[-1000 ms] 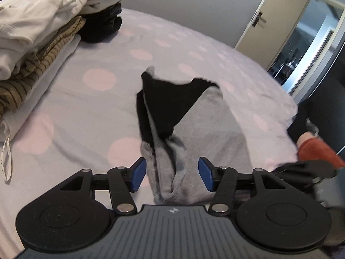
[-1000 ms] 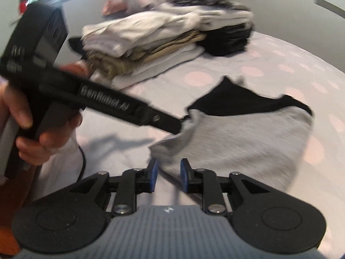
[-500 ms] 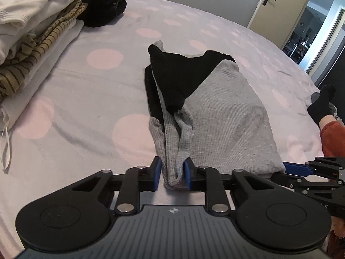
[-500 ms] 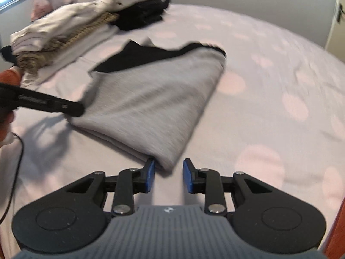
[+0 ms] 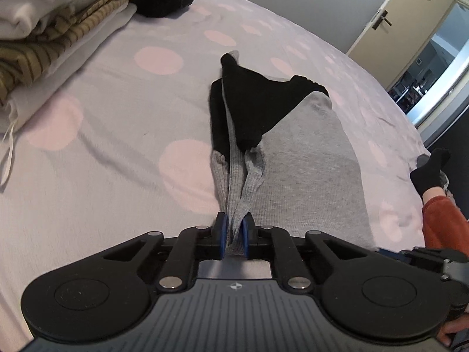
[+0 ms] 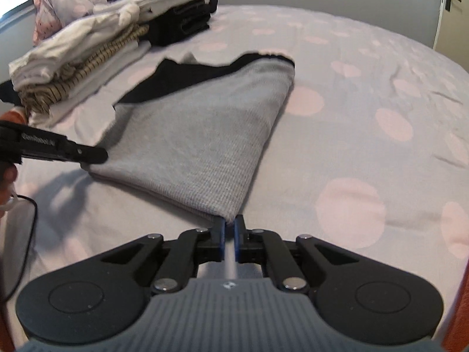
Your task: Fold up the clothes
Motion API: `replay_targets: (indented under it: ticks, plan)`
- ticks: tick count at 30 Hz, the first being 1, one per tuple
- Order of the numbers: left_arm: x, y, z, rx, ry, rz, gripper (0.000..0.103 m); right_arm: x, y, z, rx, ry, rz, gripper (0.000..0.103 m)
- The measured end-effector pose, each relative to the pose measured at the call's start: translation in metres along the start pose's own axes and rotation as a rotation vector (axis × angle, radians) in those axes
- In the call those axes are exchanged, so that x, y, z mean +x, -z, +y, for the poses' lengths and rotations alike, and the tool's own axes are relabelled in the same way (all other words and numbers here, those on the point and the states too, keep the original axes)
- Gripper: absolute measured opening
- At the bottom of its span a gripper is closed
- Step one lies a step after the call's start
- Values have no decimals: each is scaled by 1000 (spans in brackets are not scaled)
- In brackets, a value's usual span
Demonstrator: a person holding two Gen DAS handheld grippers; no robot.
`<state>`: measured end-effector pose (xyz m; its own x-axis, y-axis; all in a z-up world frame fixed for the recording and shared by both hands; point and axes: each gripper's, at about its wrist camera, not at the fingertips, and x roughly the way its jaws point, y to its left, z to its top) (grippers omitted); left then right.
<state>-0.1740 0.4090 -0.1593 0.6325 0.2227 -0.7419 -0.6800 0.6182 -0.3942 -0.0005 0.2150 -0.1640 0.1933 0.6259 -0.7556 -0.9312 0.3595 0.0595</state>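
Note:
A grey and black garment (image 5: 304,158) lies partly folded on the bed, grey part near me, black part at the far end. My left gripper (image 5: 233,231) is shut on its near left corner, where several grey layers bunch between the blue pads. In the right wrist view the garment (image 6: 205,135) lies flat, and my right gripper (image 6: 229,233) is shut on its near right corner. The left gripper also shows in the right wrist view (image 6: 91,155) at the garment's left corner.
A pile of folded white, striped and black clothes (image 5: 58,20) stands at the left on the spotted bedsheet (image 5: 102,146); it also shows in the right wrist view (image 6: 102,47). A door (image 5: 401,20) stands open at the right. A person's socked foot (image 5: 431,170) is at the bed's right edge.
Both grippers have moved onto the garment's near corners and closed on them. The left one was wide open a second ago.

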Motion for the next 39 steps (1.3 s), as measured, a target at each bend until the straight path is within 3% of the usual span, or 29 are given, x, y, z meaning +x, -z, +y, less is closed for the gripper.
replay_targets:
  ticks: [10,15,16,18,21,22,23,26,32,39]
  plan:
    - [-20,14,5,-82,8,-2,20,-6,7,-11,23,-26,15,6]
    - [-40,17,0,-73,-22,-69,21,-23,8,-25,107,-1,-34,9]
    - [-44,15,0,-69,-26,-90,23,-27,8,-29,134,7,-55,9]
    - [-48,9,-2,-57,-40,-139,35,-33,7,-37,187,25,-98,10]
    - [-48,-3,-6,-43,-48,-183,53,-37,2,-47,255,59,-139,17]
    - [-46,-7,-8,-36,-44,-187,55,-36,0,-50,282,62,-148,24]
    - [-44,-12,-11,-29,-42,-189,55,-35,-3,-54,310,62,-156,31]
    - [-35,-28,-18,-8,-56,-188,57,-30,-11,-65,398,52,-173,37]
    - [-10,-60,-23,10,-35,-167,59,-8,-33,-71,467,33,-183,45]
    - [28,-88,2,-16,20,-129,62,31,-63,-76,507,4,-197,53]
